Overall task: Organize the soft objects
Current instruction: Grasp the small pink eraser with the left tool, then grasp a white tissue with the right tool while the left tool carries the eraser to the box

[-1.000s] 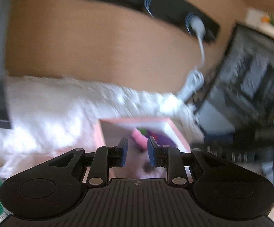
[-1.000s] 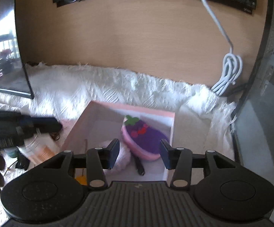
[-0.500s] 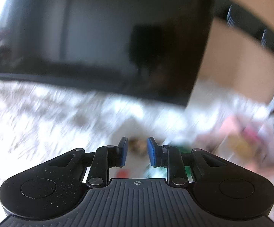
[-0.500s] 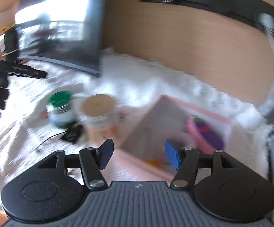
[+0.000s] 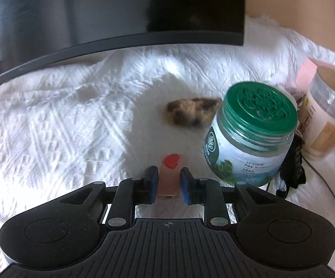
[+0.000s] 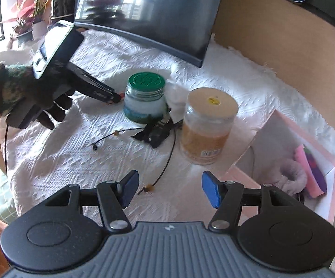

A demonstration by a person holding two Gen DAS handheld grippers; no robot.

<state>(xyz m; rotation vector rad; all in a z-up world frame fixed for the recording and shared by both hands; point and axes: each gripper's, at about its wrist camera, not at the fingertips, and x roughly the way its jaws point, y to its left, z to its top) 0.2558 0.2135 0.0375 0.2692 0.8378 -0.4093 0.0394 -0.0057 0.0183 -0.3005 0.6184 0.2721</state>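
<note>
Meanwhile, the left gripper (image 5: 168,183) straddles a small pink piece with a red heart (image 5: 170,170) lying on the white cloth (image 5: 63,127), apparently lining up a pick, though whether its pads press cannot be told. The right gripper (image 6: 169,188), jaws just spread and empty, waits above the cloth, beside the pink box (image 6: 329,178) holding a fuzzy scrunchie (image 6: 290,173).
</note>
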